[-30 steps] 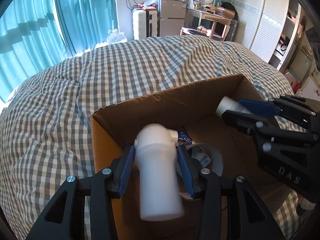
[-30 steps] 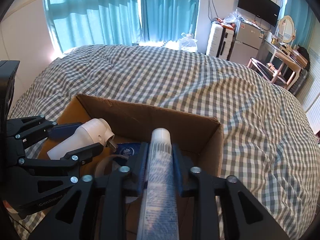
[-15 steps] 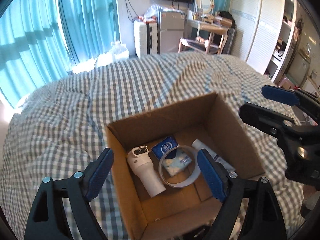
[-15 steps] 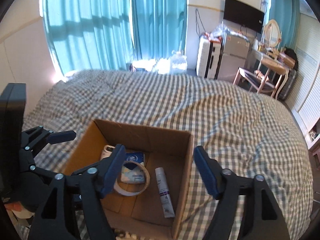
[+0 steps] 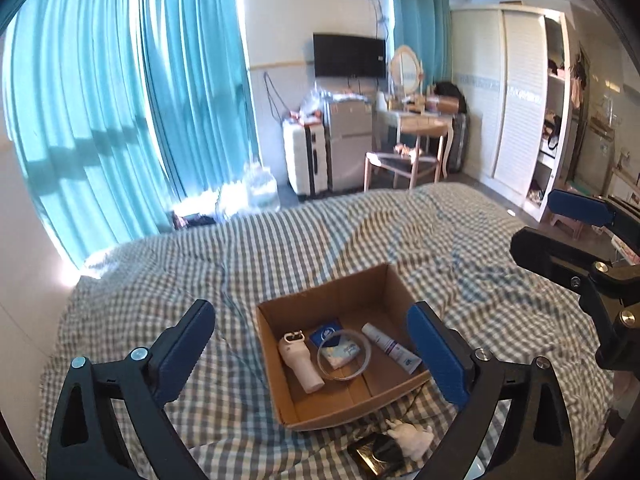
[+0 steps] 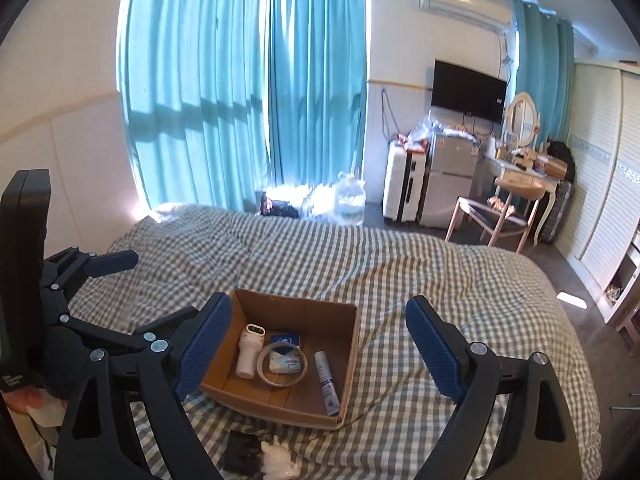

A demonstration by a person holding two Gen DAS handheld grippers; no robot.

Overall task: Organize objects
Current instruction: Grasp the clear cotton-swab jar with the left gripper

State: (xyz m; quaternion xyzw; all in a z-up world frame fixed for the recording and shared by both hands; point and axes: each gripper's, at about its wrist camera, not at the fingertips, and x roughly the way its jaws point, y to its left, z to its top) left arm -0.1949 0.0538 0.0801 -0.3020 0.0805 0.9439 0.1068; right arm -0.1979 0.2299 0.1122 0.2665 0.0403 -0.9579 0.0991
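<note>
**Both grippers empty above the box; two loose items wait at its near edge**

The left gripper (image 5: 308, 350) and the right gripper (image 6: 320, 350) both stand wide apart with nothing between their pads; their jaws have just been opening, and neither has hold of anything.

The cardboard box (image 5: 320, 304) sits on the checked bedspread (image 5: 280, 248). Inside lie a white bottle (image 5: 300, 362) at the left, a clear tape ring (image 5: 344, 354) around a blue-and-white packet (image 5: 340, 354) in the middle, a dark blue pouch (image 5: 326, 332) behind them, and a white tube (image 5: 390, 348) at the right.

Outside the box, at 6 o'clock from it in both views, lie a small white figure (image 5: 408, 436) and, touching it, a dark item (image 5: 376, 454) with a gold sheen. What exactly they are is hard to tell.

These seem the likely next pickups. From the left gripper they lie at about 5 o'clock, low in its view; from the right gripper at about 7 o'clock. They rest between the two hands, so neither is plainly nearer. The figure's long axis runs roughly 9 to 3 o'clock, across either gripper's line, so the jaws would need to drop steeply and perhaps roll to span it.
</note>
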